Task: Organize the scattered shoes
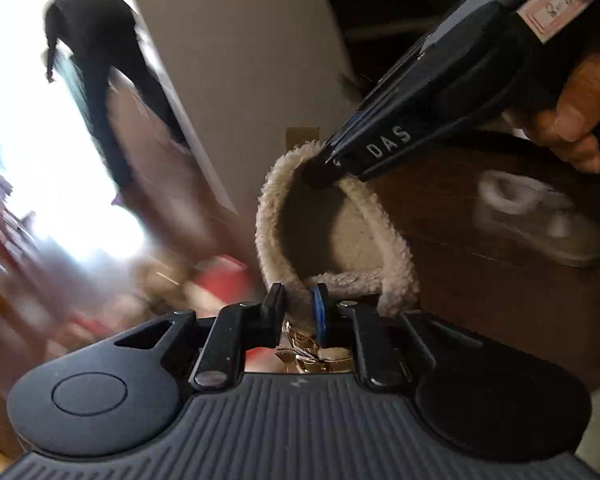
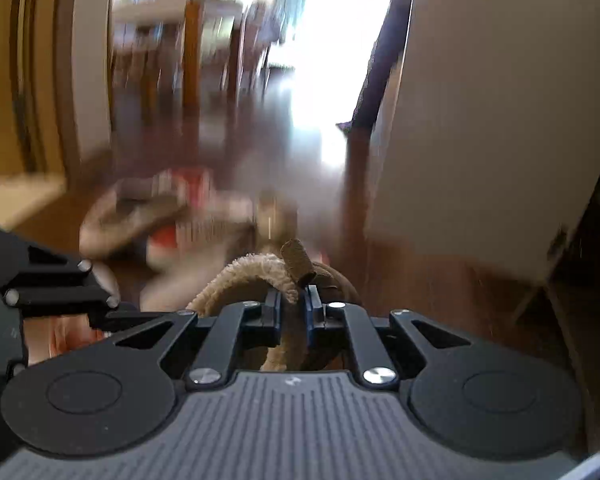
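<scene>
Our left tongs [image 1: 298,304] clenched on the fleece-lined slipper [image 1: 328,220] rim's near edge, our right tongs [image 2: 294,300] pinching its far rim, slipper lifted above the wooden floor [image 1: 480,280], a pale sneaker [image 1: 536,220] beyond it

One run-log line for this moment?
left gripper: shut on fleece-lined slipper | right gripper: shut on slipper collar | sneaker: floor

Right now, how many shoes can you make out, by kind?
Fleece-lined shoe: 1
Pale sneaker on the floor: 1
Total: 2
The blurred red-and-tan pile beyond can't be counted.
</scene>
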Action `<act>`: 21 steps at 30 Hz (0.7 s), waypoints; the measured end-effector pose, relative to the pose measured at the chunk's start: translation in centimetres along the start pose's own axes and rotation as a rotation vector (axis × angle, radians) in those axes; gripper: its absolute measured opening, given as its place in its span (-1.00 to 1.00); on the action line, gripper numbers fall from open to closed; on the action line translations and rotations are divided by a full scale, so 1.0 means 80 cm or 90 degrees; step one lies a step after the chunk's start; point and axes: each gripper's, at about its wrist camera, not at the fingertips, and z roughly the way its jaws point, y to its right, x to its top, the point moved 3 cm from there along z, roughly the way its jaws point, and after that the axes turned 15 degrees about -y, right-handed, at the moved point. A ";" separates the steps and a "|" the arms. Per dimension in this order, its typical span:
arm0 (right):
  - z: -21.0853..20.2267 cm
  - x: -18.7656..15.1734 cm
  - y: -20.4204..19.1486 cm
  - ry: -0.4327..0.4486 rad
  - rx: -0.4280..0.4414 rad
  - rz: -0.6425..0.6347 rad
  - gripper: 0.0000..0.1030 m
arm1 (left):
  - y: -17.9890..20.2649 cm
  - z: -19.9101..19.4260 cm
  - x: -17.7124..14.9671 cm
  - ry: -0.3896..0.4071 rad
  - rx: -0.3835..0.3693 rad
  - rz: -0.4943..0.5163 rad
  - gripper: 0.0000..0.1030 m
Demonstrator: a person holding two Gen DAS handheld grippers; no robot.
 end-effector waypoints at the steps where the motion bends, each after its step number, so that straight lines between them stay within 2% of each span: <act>1: 0.021 -0.016 0.005 -0.030 -0.011 -0.003 -0.81 | 0.015 0.021 -0.002 -0.024 -0.014 0.002 -0.94; 2: 0.042 -0.032 0.009 -0.059 -0.023 -0.006 -0.81 | 0.030 0.042 -0.004 -0.047 -0.029 0.005 -0.95; 3: 0.062 -0.049 0.017 -0.065 -0.064 -0.010 -0.82 | 0.031 0.048 -0.004 -0.053 -0.029 0.005 -0.95; 4: 0.085 -0.057 0.048 -0.081 -0.064 0.059 -0.83 | 0.037 0.062 -0.005 -0.072 -0.025 0.006 -0.94; 5: 0.089 -0.060 0.056 -0.084 -0.059 0.078 -0.82 | 0.033 0.066 -0.006 -0.081 -0.027 -0.006 -0.94; 6: 0.107 -0.064 0.089 -0.094 -0.021 0.165 -0.78 | 0.029 0.070 -0.007 -0.090 -0.030 -0.018 -0.94; 7: 0.112 -0.067 0.096 -0.095 -0.016 0.183 -0.70 | 0.025 0.073 -0.008 -0.099 -0.033 -0.029 -0.94; 8: 0.116 -0.070 0.101 -0.095 -0.013 0.197 -0.58 | 0.016 0.074 -0.010 -0.101 -0.030 -0.030 -0.93; 10: 0.110 -0.083 0.108 -0.067 -0.021 0.228 0.04 | -0.002 0.076 -0.015 -0.104 -0.023 -0.030 -0.89; 13: 0.090 -0.112 0.083 -0.059 -0.046 0.275 0.23 | -0.027 0.087 -0.021 -0.133 -0.057 -0.060 -0.88; 15: 0.083 -0.137 0.053 -0.082 -0.026 0.290 0.25 | -0.042 0.092 -0.023 -0.154 -0.088 -0.085 -0.88; 17: 0.086 -0.166 0.019 -0.127 0.016 0.292 0.25 | -0.031 0.109 -0.033 -0.182 -0.114 -0.076 -0.88; 20: 0.110 -0.194 -0.023 -0.189 0.053 0.274 0.18 | -0.009 0.127 -0.041 -0.214 -0.113 -0.074 -0.88; 21: 0.116 -0.197 -0.029 -0.189 0.052 0.265 0.14 | -0.005 0.130 -0.043 -0.219 -0.119 -0.081 -0.88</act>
